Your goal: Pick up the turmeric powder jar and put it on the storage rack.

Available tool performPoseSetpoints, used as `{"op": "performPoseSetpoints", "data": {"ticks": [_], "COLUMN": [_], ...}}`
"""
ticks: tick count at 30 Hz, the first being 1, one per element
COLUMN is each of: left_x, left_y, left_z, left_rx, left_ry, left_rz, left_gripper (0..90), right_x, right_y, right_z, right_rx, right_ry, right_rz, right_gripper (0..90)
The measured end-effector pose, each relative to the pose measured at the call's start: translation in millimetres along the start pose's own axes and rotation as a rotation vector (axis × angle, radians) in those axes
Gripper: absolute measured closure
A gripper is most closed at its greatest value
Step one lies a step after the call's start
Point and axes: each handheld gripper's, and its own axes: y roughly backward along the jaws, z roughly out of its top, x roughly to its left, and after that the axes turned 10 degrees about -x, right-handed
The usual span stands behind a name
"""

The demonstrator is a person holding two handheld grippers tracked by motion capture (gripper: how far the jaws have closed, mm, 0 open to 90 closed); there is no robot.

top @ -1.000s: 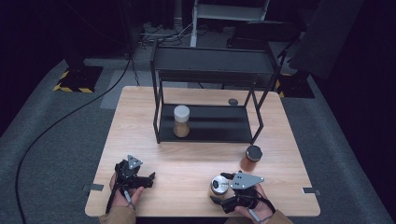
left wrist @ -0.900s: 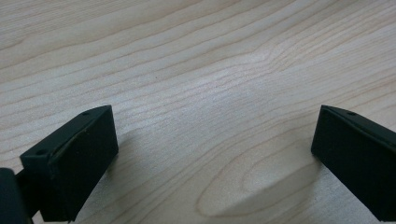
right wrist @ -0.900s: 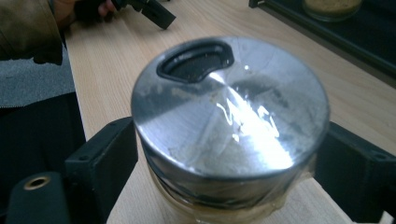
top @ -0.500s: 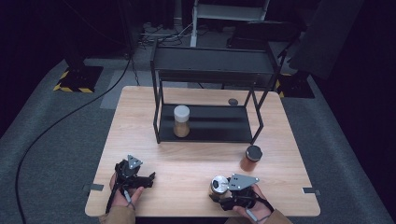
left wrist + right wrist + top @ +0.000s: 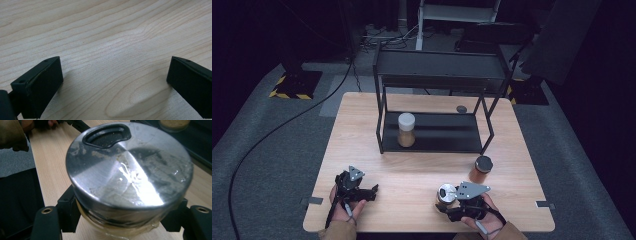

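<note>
A glass jar with a shiny metal lid (image 5: pixel 128 177) stands on the wooden table near the front right; the lid has a dark pouring slot at its far edge. My right gripper (image 5: pixel 121 220) is shut on this jar, with one black jaw pressed against each side just under the lid. From above, the same jar (image 5: pixel 445 193) sits at the tip of the right gripper (image 5: pixel 448 201). My left gripper (image 5: pixel 371 192) rests at the front left of the table. Its jaws stand wide apart over bare wood, the left gripper (image 5: pixel 115 85) holding nothing.
A black two-level rack (image 5: pixel 437 67) stands at the back of the table (image 5: pixel 357 130). On its lower shelf is a white-lidded jar (image 5: pixel 406 129) of tan powder. A dark-lidded brown jar (image 5: pixel 482 169) stands just beyond the right gripper. A small dark disc (image 5: pixel 461 108) lies behind the rack.
The right gripper has shifted slightly around the metal-lidded jar. The left hand and gripper have stayed put.
</note>
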Motion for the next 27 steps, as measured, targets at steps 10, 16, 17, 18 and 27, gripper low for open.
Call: {"op": "performPoseSetpoints", "data": {"ticks": [10, 16, 17, 18, 27], "left_x": [0.8, 0.9, 0.8, 0.6, 0.4], "left_y": [-0.3, -1.0, -1.1, -1.3, -2.9], "left_z": [0.4, 0.8, 1.0, 1.2, 2.3], "left_rx": [0.001, 0.0, 0.001, 0.001, 0.0], "left_ry": [-0.001, -0.003, -0.003, -0.001, 0.001], "left_rz": [-0.005, -0.004, -0.003, -0.002, 0.002], "left_gripper": [0.3, 0.3, 0.3, 0.3, 0.3], "right_x": [-9.9, -14.5, -15.4, -16.4, -27.2], "right_y": [2.3, 3.8, 4.0, 4.2, 4.9], "right_z": [29.0, 41.2, 43.2, 45.2, 63.8], "right_rx": [-0.003, -0.006, -0.007, -0.008, -0.026], "right_ry": [0.011, 0.008, 0.008, 0.005, -0.019], "right_rz": [-0.019, -0.028, -0.031, -0.033, -0.063], "right_gripper": [31.6, 31.6, 31.6, 31.6, 31.6]}}
